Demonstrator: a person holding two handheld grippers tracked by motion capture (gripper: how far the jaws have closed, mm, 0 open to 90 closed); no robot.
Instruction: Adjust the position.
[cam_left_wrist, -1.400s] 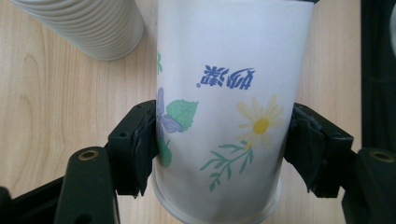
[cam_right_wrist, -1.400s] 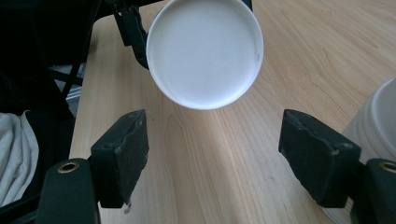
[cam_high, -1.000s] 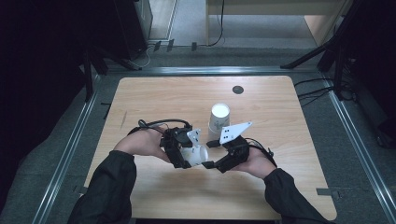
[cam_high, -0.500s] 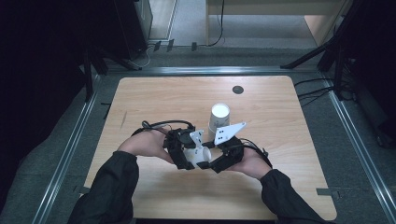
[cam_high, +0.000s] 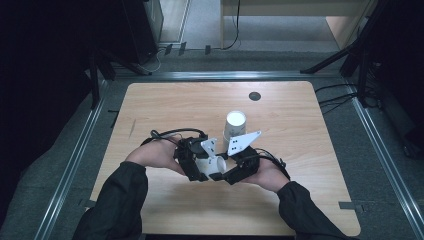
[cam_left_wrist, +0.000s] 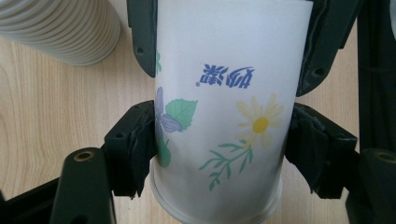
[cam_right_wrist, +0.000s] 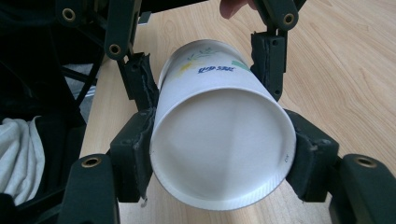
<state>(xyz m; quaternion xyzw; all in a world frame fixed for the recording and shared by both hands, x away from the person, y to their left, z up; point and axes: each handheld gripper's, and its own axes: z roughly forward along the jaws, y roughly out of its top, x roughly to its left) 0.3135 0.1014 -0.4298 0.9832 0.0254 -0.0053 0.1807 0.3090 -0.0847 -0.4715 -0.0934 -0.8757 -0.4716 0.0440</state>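
A white paper cup (cam_high: 210, 164) printed with flowers and blue writing lies on its side above the table's near middle. Both grippers hold it. My left gripper (cam_high: 194, 161) is shut on the cup's wall (cam_left_wrist: 224, 116), with its pads (cam_left_wrist: 134, 149) pressing either side near the rim. From the opposite side my right gripper (cam_high: 239, 169) is shut on the same cup, close to its base (cam_right_wrist: 219, 149), which faces that camera. The other gripper's jaws clamp the cup farther along in each gripper view.
A stack of white paper cups (cam_high: 234, 125) stands just beyond the grippers, its ribbed rims (cam_left_wrist: 60, 28) showing at the top left of the left gripper view. Bare wooden table (cam_high: 310, 150) lies all around. A dark round hole (cam_high: 255, 96) sits at the far edge.
The two hands have drawn slightly closer together over the near middle of the table. The cup stays gripped between both grippers.
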